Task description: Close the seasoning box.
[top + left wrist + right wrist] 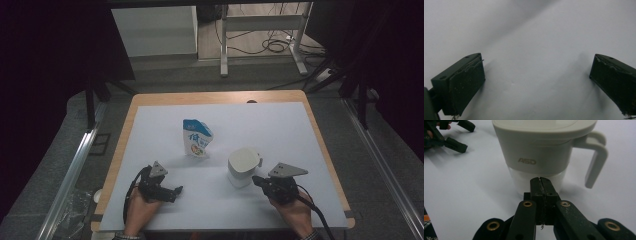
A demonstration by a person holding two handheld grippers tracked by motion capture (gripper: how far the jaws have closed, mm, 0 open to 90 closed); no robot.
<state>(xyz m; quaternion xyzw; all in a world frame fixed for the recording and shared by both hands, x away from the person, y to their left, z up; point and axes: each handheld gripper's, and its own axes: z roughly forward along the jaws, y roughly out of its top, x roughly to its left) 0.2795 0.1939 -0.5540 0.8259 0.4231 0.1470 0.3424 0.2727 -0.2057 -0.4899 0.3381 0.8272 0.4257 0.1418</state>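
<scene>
My right gripper (pixel 541 180) clenched on nothing, fingers pressed together, tip just short of white jug (pixel 243 166) standing mid-bench (pixel 320 130), handle (pixel 596 157) off to side. Left gripper (pixel 176 190) fingers (pixel 464 85) spread wide, nothing between, low over bench. Risk: shut tip nudges jug, slides or tips it toward pouch (pixel 196 138).

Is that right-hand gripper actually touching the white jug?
Cannot tell. In the right gripper view the shut right gripper overlaps the white jug, hiding any gap; in the high view they sit very close.
</scene>
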